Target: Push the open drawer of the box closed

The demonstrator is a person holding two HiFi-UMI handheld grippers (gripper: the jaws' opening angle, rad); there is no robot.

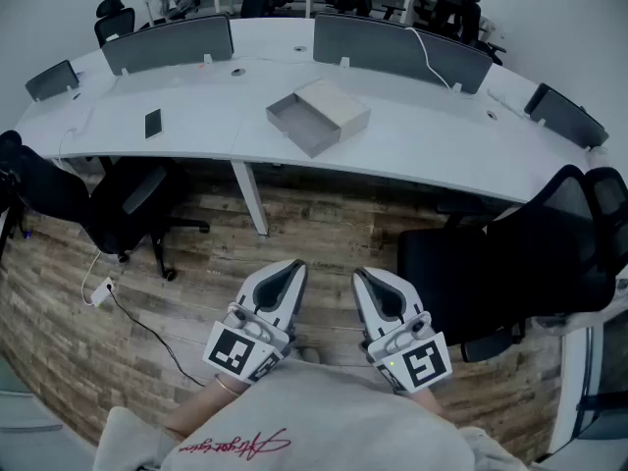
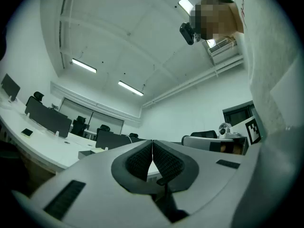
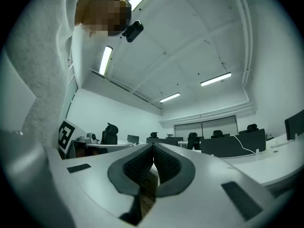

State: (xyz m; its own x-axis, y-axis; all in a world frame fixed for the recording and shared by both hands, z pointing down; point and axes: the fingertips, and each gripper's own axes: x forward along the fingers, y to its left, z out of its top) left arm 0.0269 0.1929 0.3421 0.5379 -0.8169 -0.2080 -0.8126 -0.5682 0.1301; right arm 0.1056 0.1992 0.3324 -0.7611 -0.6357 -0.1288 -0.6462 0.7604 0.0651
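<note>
A pale grey box (image 1: 334, 106) sits on the curved white desk (image 1: 422, 135), with its drawer (image 1: 302, 126) pulled out toward me and to the left. In the left gripper view the open drawer (image 2: 88, 153) shows small, far off on the desk. Both grippers are held close to my body, well short of the desk and over the wooden floor. My left gripper (image 1: 295, 268) is shut with nothing in it, tips meeting (image 2: 152, 141). My right gripper (image 1: 359, 275) is also shut and empty, tips together (image 3: 153, 146).
A black office chair (image 1: 128, 209) stands at the left under the desk, another (image 1: 510, 263) at the right close to my right gripper. A dark phone (image 1: 153, 123) lies on the desk at the left. Grey divider screens (image 1: 392, 47) line the desk's far edge. A cable (image 1: 137, 317) runs across the floor.
</note>
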